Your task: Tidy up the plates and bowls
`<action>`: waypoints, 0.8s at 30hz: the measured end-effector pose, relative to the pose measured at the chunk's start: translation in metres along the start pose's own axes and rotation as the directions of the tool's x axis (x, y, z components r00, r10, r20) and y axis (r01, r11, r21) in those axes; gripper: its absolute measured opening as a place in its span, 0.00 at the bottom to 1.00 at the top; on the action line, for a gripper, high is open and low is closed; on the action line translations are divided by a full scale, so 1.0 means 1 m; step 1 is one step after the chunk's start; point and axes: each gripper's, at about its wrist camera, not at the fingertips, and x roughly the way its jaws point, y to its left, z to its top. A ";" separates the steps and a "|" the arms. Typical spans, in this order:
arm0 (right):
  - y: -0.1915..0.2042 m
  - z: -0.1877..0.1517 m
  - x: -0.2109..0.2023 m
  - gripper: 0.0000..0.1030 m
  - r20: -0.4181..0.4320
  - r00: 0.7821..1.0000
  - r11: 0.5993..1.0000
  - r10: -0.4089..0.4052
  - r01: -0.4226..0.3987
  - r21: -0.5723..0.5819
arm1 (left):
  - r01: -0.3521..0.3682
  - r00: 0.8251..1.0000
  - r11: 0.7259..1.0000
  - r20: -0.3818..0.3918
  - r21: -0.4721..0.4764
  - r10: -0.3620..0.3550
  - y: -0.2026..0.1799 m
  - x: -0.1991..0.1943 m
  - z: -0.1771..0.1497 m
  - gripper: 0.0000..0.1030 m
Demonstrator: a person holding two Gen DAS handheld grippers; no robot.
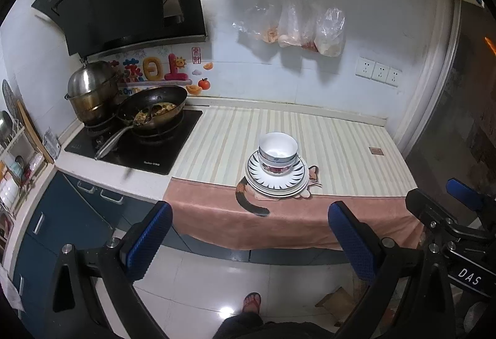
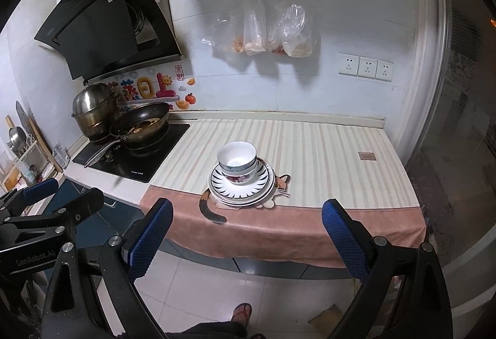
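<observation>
**Stacked crockery waits at the counter's front edge**

A small white-tiled kitchen: a counter (image 1: 341, 146) under a cream striped cloth with a pink border, and at ten o'clock a dark wok (image 1: 155, 108) on a black hob. Near the front edge, at twelve o'clock from both cameras, two white porcelain bowls (image 1: 278, 154) sit nested on a stack of white plates with black-striped rims (image 1: 276, 180), resting on a cat-shaped mat (image 1: 313, 176). The left claw (image 1: 248, 243) and right claw (image 2: 245, 238) hang well short of the counter, each with blue pads wide apart and nothing between them. The glazed ware is probably heavy, stiff, slippery and breakable. A grip on the top bowl's rim looks safest, lifted straight up.
</observation>
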 end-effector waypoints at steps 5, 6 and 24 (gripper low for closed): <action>0.001 0.005 0.000 0.96 0.011 1.000 1.000 -0.002 0.002 -0.007 | -0.015 1.000 1.000 0.007 0.001 0.015 -0.004 -0.003 0.002 1.00; 0.001 0.008 0.002 0.96 0.012 1.000 1.000 -0.002 0.002 -0.007 | -0.015 1.000 1.000 0.009 0.001 0.015 -0.004 -0.004 0.003 1.00; -0.008 0.014 0.004 0.96 0.031 1.000 1.000 -0.007 0.007 0.009 | -0.031 0.999 0.999 0.019 -0.004 0.032 -0.008 -0.008 0.003 1.00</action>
